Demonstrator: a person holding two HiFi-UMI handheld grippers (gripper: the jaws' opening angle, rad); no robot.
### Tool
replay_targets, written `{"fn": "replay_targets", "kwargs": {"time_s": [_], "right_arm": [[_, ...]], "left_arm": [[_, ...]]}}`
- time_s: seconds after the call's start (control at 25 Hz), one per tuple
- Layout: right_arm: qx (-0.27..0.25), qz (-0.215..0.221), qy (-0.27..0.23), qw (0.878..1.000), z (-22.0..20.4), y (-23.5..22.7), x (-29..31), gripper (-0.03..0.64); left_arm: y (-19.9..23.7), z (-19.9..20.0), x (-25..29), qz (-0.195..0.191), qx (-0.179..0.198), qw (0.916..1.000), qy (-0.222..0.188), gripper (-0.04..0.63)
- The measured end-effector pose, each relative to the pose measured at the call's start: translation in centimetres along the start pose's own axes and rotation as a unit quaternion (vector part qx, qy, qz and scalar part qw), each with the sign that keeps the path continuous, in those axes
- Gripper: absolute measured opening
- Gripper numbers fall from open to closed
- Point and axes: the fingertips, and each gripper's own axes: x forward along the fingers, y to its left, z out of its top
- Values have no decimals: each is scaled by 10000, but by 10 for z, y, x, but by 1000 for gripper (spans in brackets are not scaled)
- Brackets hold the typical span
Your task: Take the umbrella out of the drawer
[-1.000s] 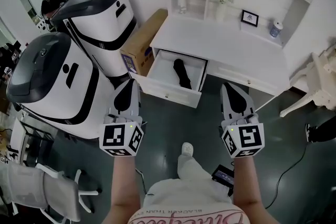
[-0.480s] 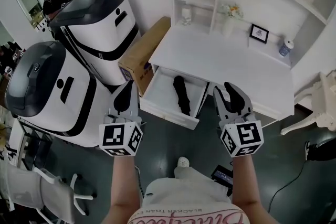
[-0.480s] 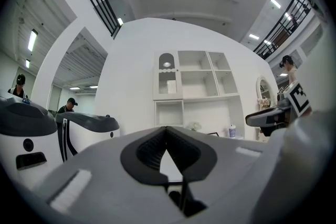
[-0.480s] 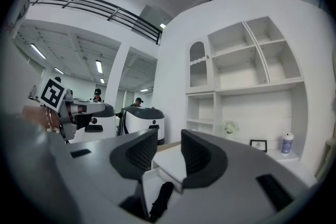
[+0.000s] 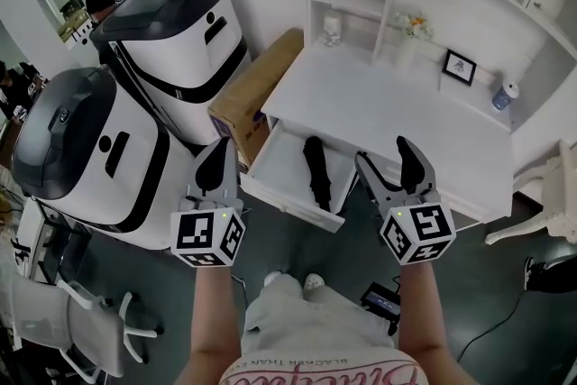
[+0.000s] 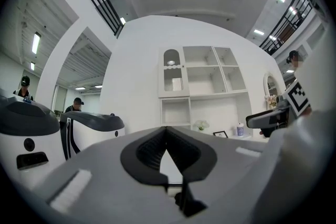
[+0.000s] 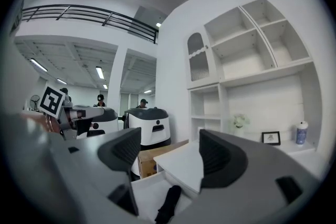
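A folded black umbrella (image 5: pixel 315 171) lies in the open white drawer (image 5: pixel 281 190) of the desk (image 5: pixel 388 108). My right gripper (image 5: pixel 386 156) hovers just right of the drawer, in front of the desk edge; its jaws are opening, with nothing between them. In the right gripper view, the umbrella (image 7: pixel 169 202) shows low between the spread fingers (image 7: pixel 124 150), lying in the drawer (image 7: pixel 147 194) some way ahead. My left gripper (image 5: pixel 217 169) is shut and empty, left of the drawer's front corner. In the left gripper view its pads (image 6: pixel 152 150) meet at the tips.
Two large white-and-grey machines (image 5: pixel 176 32) (image 5: pixel 81 140) stand at the left, with a cardboard box (image 5: pixel 257 90) wedged against the desk. A picture frame (image 5: pixel 459 66), a flower vase (image 5: pixel 410 27) and a bottle (image 5: pixel 505 95) stand on the desk. A chair (image 5: pixel 63 329) is at lower left.
Both grippers have moved closer to the desk and the drawer. The right gripper's jaws went from shut to wide apart. The left gripper stayed shut.
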Motion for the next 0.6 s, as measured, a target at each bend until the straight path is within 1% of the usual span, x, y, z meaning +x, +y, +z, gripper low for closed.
{"fn": "replay_targets", "kwargs": {"time_s": [0.28, 0.6], "right_arm": [[52, 122, 181, 9997, -4, 3, 30, 314], [155, 71, 641, 9978, -36, 5, 69, 314]], "left_arm": [[12, -3, 18, 26, -19, 10000, 6, 9], [30, -26, 49, -127, -29, 9996, 257, 9]]}}
